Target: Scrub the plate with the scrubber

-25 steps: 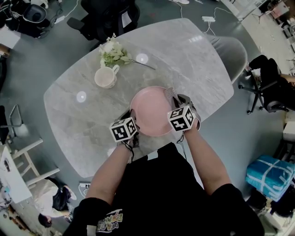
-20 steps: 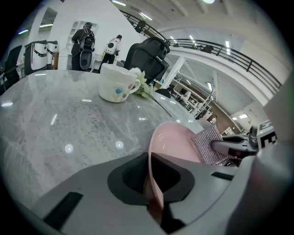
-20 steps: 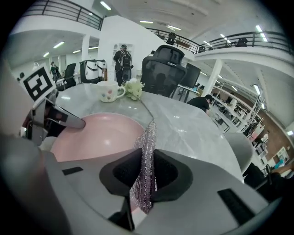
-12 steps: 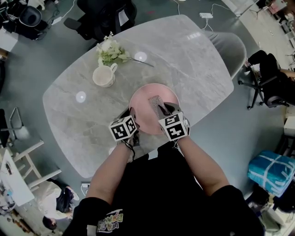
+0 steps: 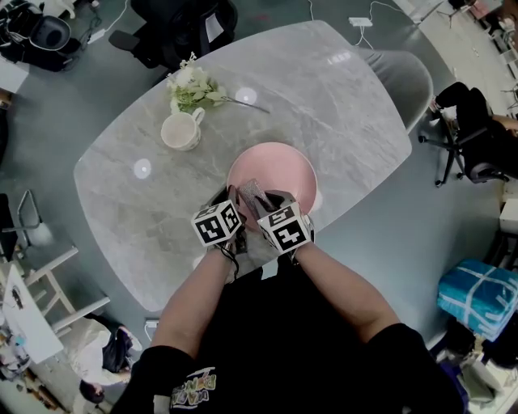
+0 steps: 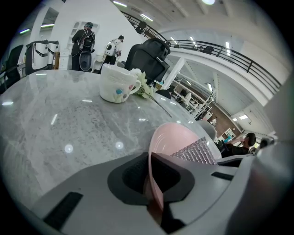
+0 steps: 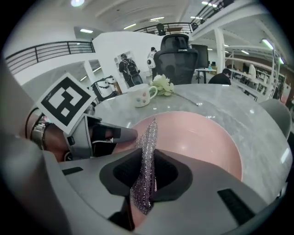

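A pink plate (image 5: pixel 279 171) lies on the marble table near its front edge. My left gripper (image 5: pixel 233 202) is shut on the plate's near-left rim; in the left gripper view the plate (image 6: pixel 172 137) stands edge-on between the jaws. My right gripper (image 5: pixel 261 202) is shut on a silvery mesh scrubber (image 5: pixel 250 192), which rests on the plate's near-left part, close beside the left gripper. In the right gripper view the scrubber (image 7: pixel 146 151) stands upright between the jaws over the plate (image 7: pixel 202 137), with the left gripper's fingers (image 7: pixel 108 135) just to its left.
A white mug (image 5: pixel 180 132) and a small bunch of white flowers (image 5: pixel 194 87) sit at the far left of the table (image 5: pixel 340 105). A grey chair (image 5: pixel 405 73) stands at the table's right, a black office chair (image 5: pixel 182 24) beyond it.
My right gripper has carried the scrubber across the plate, from its right edge to its near-left part beside the left gripper. The left gripper has kept its hold on the rim.
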Demonstrator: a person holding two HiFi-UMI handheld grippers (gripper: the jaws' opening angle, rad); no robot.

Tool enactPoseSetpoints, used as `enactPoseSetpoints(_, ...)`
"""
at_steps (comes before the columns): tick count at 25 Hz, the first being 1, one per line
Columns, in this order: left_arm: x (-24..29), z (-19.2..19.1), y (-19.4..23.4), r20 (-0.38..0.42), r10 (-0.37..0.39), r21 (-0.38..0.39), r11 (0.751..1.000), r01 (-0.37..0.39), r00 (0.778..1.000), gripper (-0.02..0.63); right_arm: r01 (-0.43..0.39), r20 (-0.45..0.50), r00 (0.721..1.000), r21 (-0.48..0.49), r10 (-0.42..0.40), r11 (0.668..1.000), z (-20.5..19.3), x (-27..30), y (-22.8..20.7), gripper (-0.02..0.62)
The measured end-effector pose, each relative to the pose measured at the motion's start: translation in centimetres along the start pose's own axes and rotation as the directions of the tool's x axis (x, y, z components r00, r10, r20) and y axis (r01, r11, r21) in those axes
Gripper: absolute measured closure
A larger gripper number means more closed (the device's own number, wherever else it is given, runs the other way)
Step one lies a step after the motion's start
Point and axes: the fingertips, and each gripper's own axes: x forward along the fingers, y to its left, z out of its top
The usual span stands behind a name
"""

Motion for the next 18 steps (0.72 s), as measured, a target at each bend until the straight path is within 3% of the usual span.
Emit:
enactPoseSetpoints(9,0.0,0.0,0.0,-0.006,-0.007,0.008,1.0,0.007,1.0,0.577,0.093,-0.047,0.993,-0.264,-0.109,0.96,-0.9,0.0,-2.2,0.518)
enactPoseSetpoints(18,0.0,0.1,0.1,-0.007,-0.011,0.009,1.0,0.011,1.0,0.577,0.203,-0.056,0.971,-0.32,-0.232,0.926,-1.2,-1.0,-7.1,0.517)
